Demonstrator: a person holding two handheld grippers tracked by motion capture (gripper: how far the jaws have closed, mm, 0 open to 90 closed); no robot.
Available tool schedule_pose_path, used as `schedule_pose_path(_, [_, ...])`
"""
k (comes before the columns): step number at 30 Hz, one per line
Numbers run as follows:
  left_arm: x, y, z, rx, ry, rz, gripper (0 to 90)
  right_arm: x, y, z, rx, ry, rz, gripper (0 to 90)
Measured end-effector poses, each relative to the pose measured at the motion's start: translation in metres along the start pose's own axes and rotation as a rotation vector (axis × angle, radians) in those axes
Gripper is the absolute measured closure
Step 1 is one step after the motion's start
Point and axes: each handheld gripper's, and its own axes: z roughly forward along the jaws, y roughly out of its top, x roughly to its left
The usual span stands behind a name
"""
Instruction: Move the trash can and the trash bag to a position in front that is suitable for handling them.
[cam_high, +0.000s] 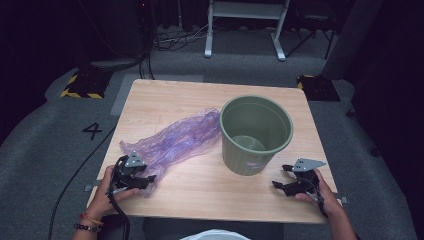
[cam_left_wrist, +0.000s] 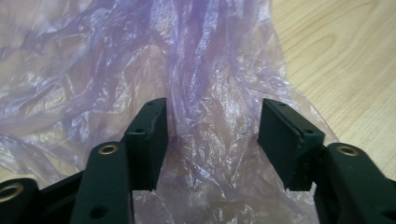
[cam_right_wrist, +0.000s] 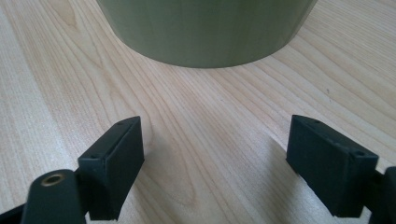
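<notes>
A crumpled, see-through purple plastic bag (cam_high: 180, 137) lies on the wooden table (cam_high: 210, 195), stretching from the near left up to a green plastic bin (cam_high: 256, 135). My left gripper (cam_high: 145, 175) sits low over the bag's near end. In the left gripper view its jaws (cam_left_wrist: 212, 116) stand apart with the purple film (cam_left_wrist: 140, 56) lying between them, and the pads do not press it. My right gripper (cam_high: 281, 176) rests near the table's front right, open with nothing between its jaws (cam_right_wrist: 215, 135), facing the bin's wall (cam_right_wrist: 205, 28).
The bin stands upright right of the table's centre with its mouth open. Bare wood lies in front of it between the two grippers. Beyond the table are grey carpet, cables and a white frame's legs (cam_high: 245, 30).
</notes>
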Motion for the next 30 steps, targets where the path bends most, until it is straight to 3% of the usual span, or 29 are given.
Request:
schedule_pose_path(7, [-0.008, 0.007, 0.013, -0.055, -0.041, 0.044, 44.9, 0.000, 0.000, 0.000, 0.000, 0.000, 0.000, 18.7])
schedule_pose_path(10, [-0.014, 0.015, 0.023, -0.071, -0.039, 0.042, 44.2, 0.000, 0.000, 0.000, 0.000, 0.000, 0.000, 18.7])
schedule_pose_path(15, [-0.023, 0.030, 0.035, -0.067, -0.024, 0.028, 44.4, 0.000, 0.000, 0.000, 0.000, 0.000, 0.001, 18.7])
schedule_pose_path(19, [-0.040, 0.040, 0.042, -0.051, -0.051, 0.062, 42.8, 0.000, 0.000, 0.000, 0.000, 0.000, 0.001, 18.7])
schedule_pose_path(20, [-0.043, 0.040, 0.042, -0.044, -0.060, 0.071, 35.3, 0.000, 0.000, 0.000, 0.000, 0.000, 0.000, 18.7])
schedule_pose_path(23, [-0.052, 0.042, 0.041, -0.025, -0.090, 0.113, 30.8, 0.000, 0.000, 0.000, 0.000, 0.000, 0.001, 18.7])
schedule_pose_path(27, [-0.060, 0.048, 0.029, -0.060, -0.115, 0.143, 23.5, 0.000, 0.000, 0.000, 0.000, 0.000, 0.001, 18.7])
schedule_pose_path(30, [-0.061, 0.052, 0.020, -0.088, -0.107, 0.147, 19.3, 0.000, 0.000, 0.000, 0.000, 0.000, 0.000, 18.7])
